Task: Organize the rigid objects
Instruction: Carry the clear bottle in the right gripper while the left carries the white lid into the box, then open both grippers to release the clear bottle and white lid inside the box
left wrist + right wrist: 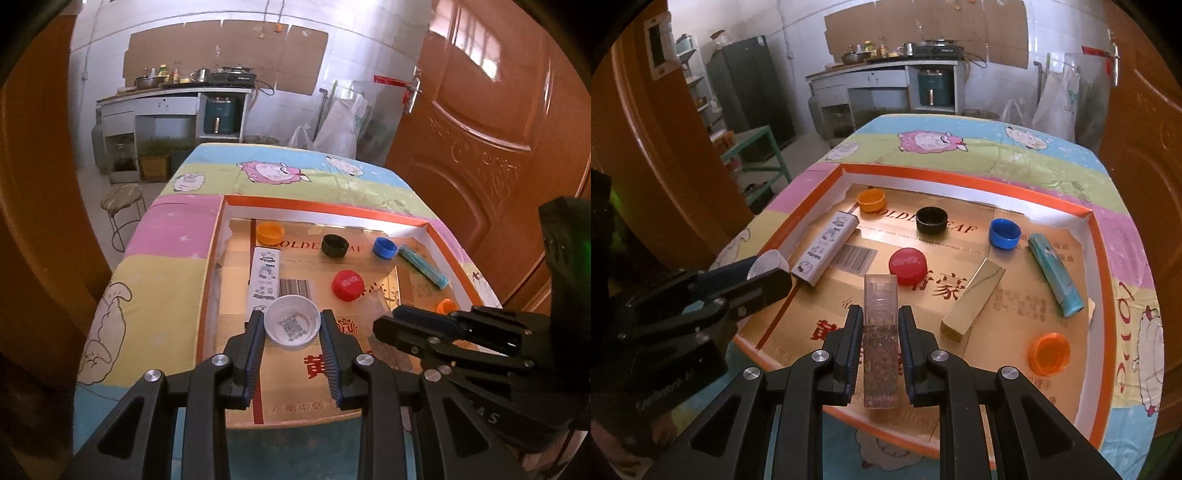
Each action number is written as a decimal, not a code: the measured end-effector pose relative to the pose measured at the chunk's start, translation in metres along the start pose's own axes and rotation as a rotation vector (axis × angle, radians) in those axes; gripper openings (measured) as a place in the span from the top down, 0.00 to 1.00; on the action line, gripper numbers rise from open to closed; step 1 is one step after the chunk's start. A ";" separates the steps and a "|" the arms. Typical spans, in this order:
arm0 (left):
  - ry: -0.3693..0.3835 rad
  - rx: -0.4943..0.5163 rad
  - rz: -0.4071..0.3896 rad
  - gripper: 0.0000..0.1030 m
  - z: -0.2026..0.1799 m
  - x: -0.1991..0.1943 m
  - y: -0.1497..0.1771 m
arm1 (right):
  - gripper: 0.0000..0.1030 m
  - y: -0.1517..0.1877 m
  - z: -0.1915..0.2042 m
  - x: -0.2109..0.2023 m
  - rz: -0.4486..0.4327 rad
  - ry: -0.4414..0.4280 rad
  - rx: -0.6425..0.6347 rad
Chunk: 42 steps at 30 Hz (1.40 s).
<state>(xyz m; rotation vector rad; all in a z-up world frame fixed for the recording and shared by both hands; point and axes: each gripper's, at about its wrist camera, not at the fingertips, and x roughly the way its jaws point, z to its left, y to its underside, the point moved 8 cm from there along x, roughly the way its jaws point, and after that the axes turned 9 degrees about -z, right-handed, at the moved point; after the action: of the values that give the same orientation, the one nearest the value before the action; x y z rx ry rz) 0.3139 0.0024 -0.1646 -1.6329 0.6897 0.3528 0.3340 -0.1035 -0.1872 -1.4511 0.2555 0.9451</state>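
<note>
Above orange tray (1102, 258): left claw (292, 326) clamps white cap (292, 326), right claw (881, 325) clear box (881, 314).

Caps and boxes spread inside a shallow tray (1099, 236) on a table (979, 147).

Three caps (931, 220) line the tray's far edge; a patterned box (824, 249) lies along its left edge, a tube (1055, 275) along its right (a lone cap (1049, 353) near that front corner), another cap (908, 266) mid-tray beside a gold box (973, 299).

Bare tray (1099, 236) floor lies open at centre, between the red cap (908, 266) at 12 o'clock and the gold box (973, 299) at 3. The white box (824, 248) blocks 10 o'clock; the orange cap (1049, 352) sits at 4.
</note>
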 end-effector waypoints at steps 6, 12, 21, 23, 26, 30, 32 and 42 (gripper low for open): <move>0.011 0.033 0.020 0.71 -0.005 0.010 0.002 | 0.81 0.002 -0.005 0.013 0.015 0.029 0.001; 0.017 0.079 0.059 0.71 -0.012 0.024 0.008 | 0.81 0.001 -0.009 0.016 -0.003 0.030 0.010; 0.008 0.104 0.090 0.71 -0.015 0.033 0.014 | 0.79 -0.019 -0.026 -0.024 -0.171 0.048 0.068; 0.000 0.115 0.094 0.71 -0.016 0.034 0.015 | 0.79 -0.023 -0.034 -0.037 -0.208 0.048 0.104; -0.002 0.129 0.099 0.71 -0.019 0.036 0.018 | 0.79 -0.021 -0.047 -0.050 -0.230 0.053 0.161; 0.000 0.130 0.108 0.71 -0.021 0.039 0.022 | 0.79 -0.014 -0.058 -0.055 -0.219 0.063 0.204; 0.001 0.127 0.120 0.70 -0.020 0.041 0.024 | 0.78 -0.010 -0.061 -0.055 -0.214 0.059 0.223; 0.005 0.102 0.120 0.54 -0.018 0.041 0.027 | 0.75 0.002 -0.063 -0.059 -0.203 0.059 0.243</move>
<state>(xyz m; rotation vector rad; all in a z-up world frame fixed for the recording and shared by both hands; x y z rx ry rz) 0.3265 -0.0259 -0.2066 -1.5004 0.7987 0.3943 0.3200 -0.1837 -0.1593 -1.2558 0.2522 0.6824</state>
